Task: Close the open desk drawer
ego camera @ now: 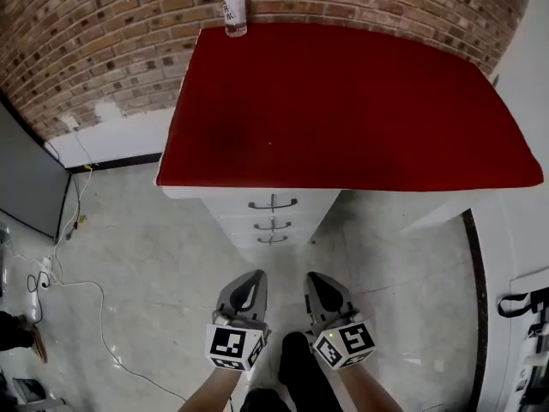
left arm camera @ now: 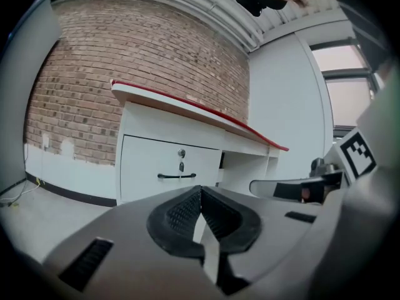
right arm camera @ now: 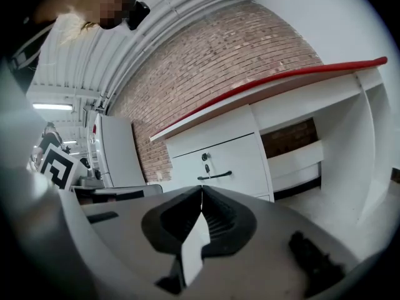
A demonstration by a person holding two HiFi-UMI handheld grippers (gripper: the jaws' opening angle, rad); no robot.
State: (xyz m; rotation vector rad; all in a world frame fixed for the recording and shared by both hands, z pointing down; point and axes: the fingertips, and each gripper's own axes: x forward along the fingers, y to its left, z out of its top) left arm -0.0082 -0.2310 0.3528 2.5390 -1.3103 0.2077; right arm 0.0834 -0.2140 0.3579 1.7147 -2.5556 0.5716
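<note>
A white desk with a red top (ego camera: 343, 101) stands against a brick wall. Under its left end is a stack of three drawers (ego camera: 273, 217) with dark handles; the top drawer's handle (left arm camera: 176, 175) and its lock with a key show in the left gripper view, and the same drawer front (right arm camera: 215, 164) shows in the right gripper view. No drawer stands visibly pulled out. My left gripper (ego camera: 254, 275) and right gripper (ego camera: 314, 277) hang side by side over the floor, well short of the drawers, both shut on nothing, with the jaws (left arm camera: 200, 190) (right arm camera: 201, 190) meeting.
A plastic water bottle (ego camera: 233, 4) stands at the desk's back left corner. White cables (ego camera: 77, 281) trail over the floor at the left, beside a dark panel (ego camera: 26, 178). A white wall (ego camera: 523, 67) bounds the right side, with knee space under the desk's right part.
</note>
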